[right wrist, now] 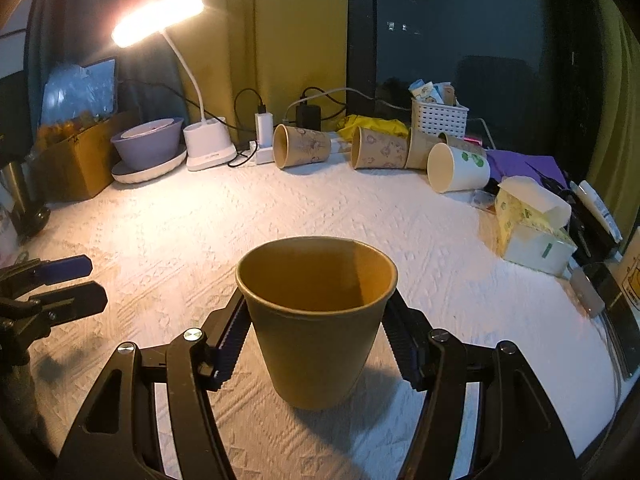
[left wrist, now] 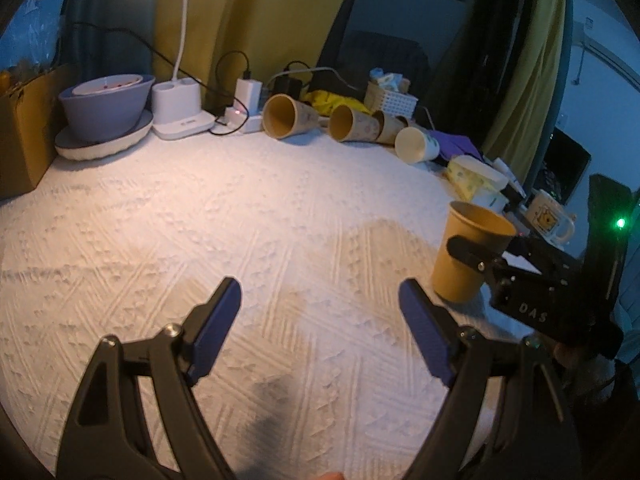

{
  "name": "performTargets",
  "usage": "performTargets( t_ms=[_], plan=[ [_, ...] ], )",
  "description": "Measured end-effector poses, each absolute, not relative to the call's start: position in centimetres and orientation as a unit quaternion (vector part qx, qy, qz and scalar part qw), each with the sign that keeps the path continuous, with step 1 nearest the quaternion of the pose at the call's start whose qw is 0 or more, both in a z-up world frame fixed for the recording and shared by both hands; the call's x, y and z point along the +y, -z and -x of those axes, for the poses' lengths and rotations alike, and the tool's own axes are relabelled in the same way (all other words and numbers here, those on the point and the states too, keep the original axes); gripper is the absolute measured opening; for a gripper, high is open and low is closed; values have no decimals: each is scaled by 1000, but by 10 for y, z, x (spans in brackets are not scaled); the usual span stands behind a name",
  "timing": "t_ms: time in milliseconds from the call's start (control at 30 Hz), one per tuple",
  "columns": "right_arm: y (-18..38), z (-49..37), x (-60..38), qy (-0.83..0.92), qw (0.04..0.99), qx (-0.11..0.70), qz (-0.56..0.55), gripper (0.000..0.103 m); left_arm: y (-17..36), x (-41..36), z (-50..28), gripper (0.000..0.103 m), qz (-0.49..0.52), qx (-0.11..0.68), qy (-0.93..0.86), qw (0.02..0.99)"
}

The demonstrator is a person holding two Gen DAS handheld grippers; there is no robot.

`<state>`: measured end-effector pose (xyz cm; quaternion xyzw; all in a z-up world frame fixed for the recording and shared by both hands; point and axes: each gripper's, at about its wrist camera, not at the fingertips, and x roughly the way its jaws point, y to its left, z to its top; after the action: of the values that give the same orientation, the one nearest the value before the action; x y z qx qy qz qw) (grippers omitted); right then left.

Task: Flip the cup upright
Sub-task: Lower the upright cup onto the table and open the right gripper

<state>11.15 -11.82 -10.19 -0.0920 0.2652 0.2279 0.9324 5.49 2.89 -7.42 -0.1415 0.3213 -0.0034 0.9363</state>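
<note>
A plain brown paper cup point(right wrist: 316, 320) stands upright, mouth up, on the white textured cloth point(right wrist: 280, 208). My right gripper point(right wrist: 316, 340) is shut on the cup, its ridged pads pressed against both sides. In the left wrist view the same cup point(left wrist: 466, 256) stands at the right with the right gripper's black finger across it. My left gripper point(left wrist: 320, 320) is open and empty above the cloth, left of the cup. It shows at the left edge of the right wrist view point(right wrist: 60, 284).
Several paper cups lie on their sides along the back: two brown printed ones point(right wrist: 302, 146) point(right wrist: 380, 148) and a white one point(right wrist: 458, 168). A lit desk lamp point(right wrist: 208, 142), a purple bowl point(right wrist: 146, 144), a cardboard box point(right wrist: 76, 160), a white basket point(right wrist: 438, 118) and a tissue pack point(right wrist: 532, 224) ring the cloth.
</note>
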Motion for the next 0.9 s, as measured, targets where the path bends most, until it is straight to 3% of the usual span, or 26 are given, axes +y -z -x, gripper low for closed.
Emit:
performTargets(
  t_ms=[333, 400, 467, 600, 900],
  plan=[
    [107, -96, -121, -218, 932, 272, 101, 67, 72, 26, -44, 83, 145, 315, 3, 938],
    [106, -94, -122, -220, 931, 272, 103, 78, 70, 24, -41, 83, 142, 313, 2, 939],
    [105, -90, -122, -222, 931, 272, 102, 82, 67, 22, -39, 83, 136, 312, 0, 940],
    [103, -81, -126, -218, 931, 274, 103, 82, 64, 17, -34, 88, 128, 313, 1, 941],
    [95, -53, -144, -209, 931, 283, 94, 82, 56, 0, -26, 88, 108, 325, -1, 940]
  ],
)
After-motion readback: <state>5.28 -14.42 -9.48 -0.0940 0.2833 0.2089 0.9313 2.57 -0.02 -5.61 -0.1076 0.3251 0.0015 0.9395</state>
